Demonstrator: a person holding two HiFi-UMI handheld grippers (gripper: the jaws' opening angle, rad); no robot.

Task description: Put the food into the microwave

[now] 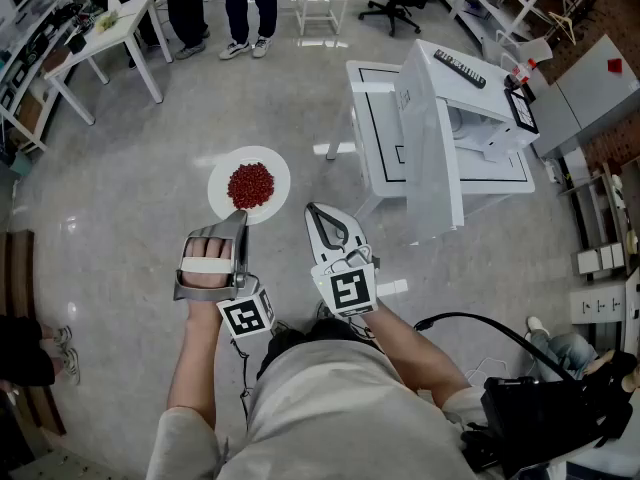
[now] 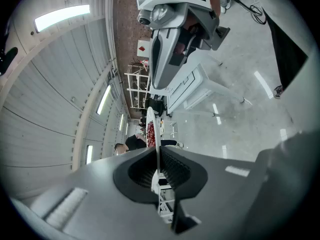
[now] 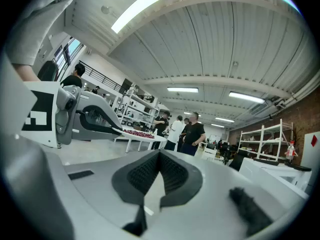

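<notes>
Your left tool (image 1: 238, 215) is pinching the near rim of a white plate (image 1: 222, 190), holding it in the air above the floor. The red food (image 1: 250, 184) lies heaped at the plate's centre. Your right tool (image 1: 314, 211) is just beside the plate, jaws pressed together on nothing. The microwave (image 1: 480, 118) stands toward the right edge of the white table (image 1: 378, 158), well apart from the plate, with its door (image 1: 430, 168) swung open.

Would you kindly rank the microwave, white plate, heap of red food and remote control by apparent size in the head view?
1. microwave
2. white plate, helped by being nearer the camera
3. heap of red food
4. remote control, longer than the heap but much thinner, so close
</notes>
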